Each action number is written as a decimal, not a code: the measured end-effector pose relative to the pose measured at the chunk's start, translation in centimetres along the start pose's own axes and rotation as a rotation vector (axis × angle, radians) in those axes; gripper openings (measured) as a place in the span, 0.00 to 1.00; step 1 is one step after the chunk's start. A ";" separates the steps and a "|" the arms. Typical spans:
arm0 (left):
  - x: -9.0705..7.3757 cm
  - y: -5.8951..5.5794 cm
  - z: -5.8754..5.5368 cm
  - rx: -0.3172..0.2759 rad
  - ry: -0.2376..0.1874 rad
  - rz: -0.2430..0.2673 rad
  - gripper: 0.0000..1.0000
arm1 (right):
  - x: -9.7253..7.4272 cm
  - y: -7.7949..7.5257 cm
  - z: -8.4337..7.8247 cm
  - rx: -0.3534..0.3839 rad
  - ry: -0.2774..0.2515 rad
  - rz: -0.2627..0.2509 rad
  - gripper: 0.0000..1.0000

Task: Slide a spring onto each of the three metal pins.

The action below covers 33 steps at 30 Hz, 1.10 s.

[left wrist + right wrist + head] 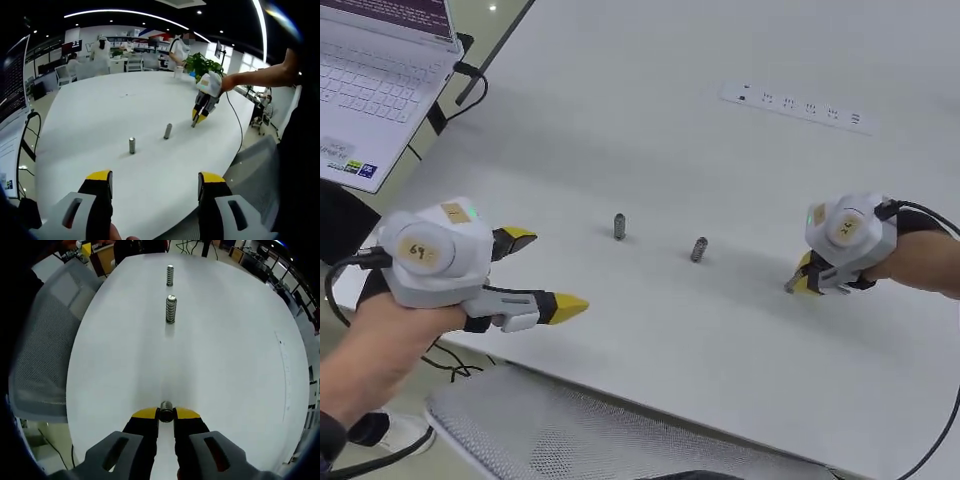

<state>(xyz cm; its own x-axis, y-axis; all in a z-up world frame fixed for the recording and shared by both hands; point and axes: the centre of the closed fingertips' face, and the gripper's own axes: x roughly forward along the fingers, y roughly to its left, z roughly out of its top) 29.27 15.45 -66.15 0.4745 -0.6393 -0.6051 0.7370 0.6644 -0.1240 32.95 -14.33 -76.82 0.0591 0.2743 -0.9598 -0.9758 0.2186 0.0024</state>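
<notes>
As the left gripper hangs wide open and empty by the table's front edge, the right gripper is pinched tight on the third spring, seemingly upright on the tabletop, with the nearer pin and farther pin, both already sprung, lined up straight ahead.

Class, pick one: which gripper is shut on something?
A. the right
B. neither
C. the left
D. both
A: the right gripper has its fingers clamped on a pin, while the left gripper has its fingers wide apart with nothing between them.
</notes>
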 end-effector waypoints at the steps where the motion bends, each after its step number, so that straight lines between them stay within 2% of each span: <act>1: 0.0 0.1 0.0 0.001 0.001 0.002 0.66 | 0.0 0.0 0.0 0.001 -0.002 0.001 0.09; 8: 0.0 0.1 0.1 0.002 -0.002 0.000 0.66 | -0.3 0.0 0.1 0.011 -0.006 -0.001 0.12; 15: 0.2 -0.1 0.5 0.005 -0.010 -0.006 0.66 | -1.0 0.0 -0.4 0.009 -0.002 -0.028 0.22; 18: 0.2 -0.1 0.6 0.010 -0.011 -0.008 0.66 | -1.4 -0.4 -0.6 0.018 -0.004 -0.054 0.26; 24: 0.1 -0.2 0.8 0.022 -0.017 -0.015 0.66 | -2.0 -1.0 -1.1 0.056 -0.022 -0.099 0.29; 33: 0.1 -0.4 1.1 0.039 -0.019 -0.027 0.66 | -2.6 -0.8 -1.8 0.156 -0.074 -0.152 0.30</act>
<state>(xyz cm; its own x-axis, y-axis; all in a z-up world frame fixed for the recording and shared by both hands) 29.57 14.69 -65.36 0.4629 -0.6646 -0.5865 0.7677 0.6313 -0.1095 33.16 -16.96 -74.80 0.2239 0.2941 -0.9292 -0.9104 0.4034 -0.0917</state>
